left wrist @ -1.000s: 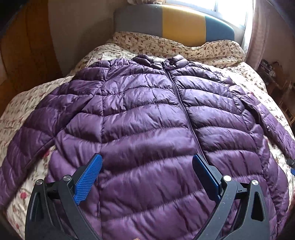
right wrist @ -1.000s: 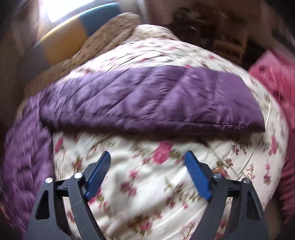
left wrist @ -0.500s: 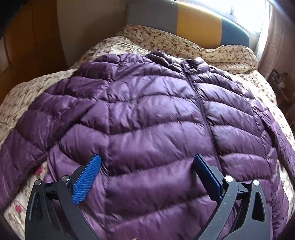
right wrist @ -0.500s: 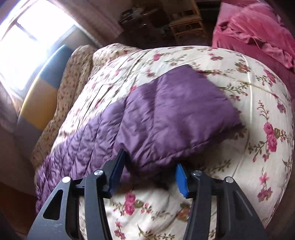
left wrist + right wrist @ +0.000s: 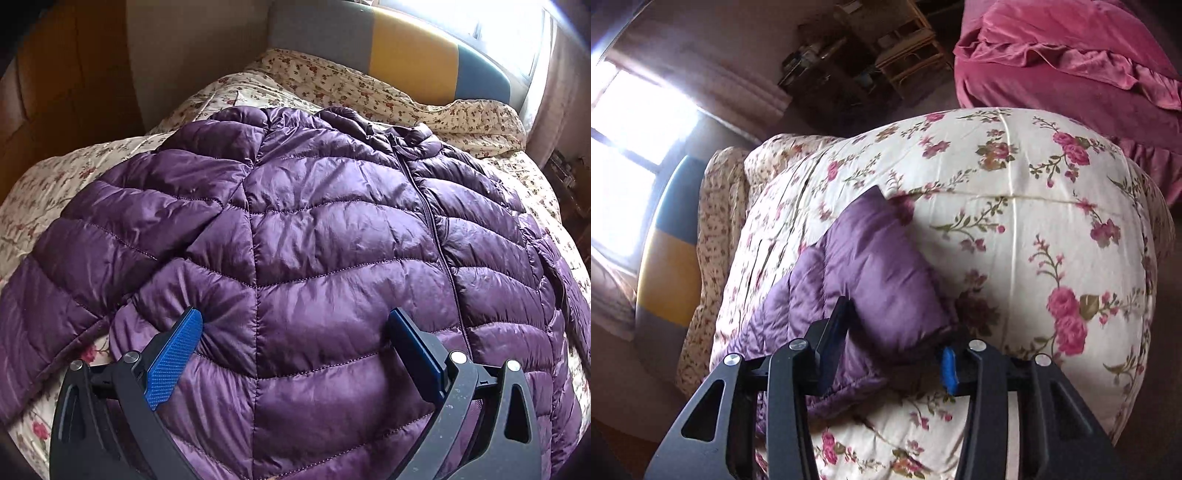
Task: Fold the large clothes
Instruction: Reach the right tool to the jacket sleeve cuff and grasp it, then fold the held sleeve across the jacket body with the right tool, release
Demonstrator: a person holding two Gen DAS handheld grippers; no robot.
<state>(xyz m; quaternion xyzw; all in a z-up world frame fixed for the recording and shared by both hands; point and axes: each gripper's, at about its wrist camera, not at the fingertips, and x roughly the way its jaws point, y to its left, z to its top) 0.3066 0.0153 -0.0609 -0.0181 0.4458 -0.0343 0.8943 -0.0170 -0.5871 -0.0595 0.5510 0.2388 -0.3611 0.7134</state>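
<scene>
Over the jacket (image 5: 332,258) the left gripper (image 5: 295,347) hovers spread; right gripper (image 5: 894,347) straddles its sleeve (image 5: 879,273)

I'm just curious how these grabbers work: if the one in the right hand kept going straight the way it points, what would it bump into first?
Most likely the purple quilted jacket sleeve, which already lies between the right gripper's open fingers, on the floral bedspread.

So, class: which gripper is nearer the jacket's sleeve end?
Right. The right gripper straddles the sleeve near its end; the left gripper sits open over the jacket's body.
</scene>
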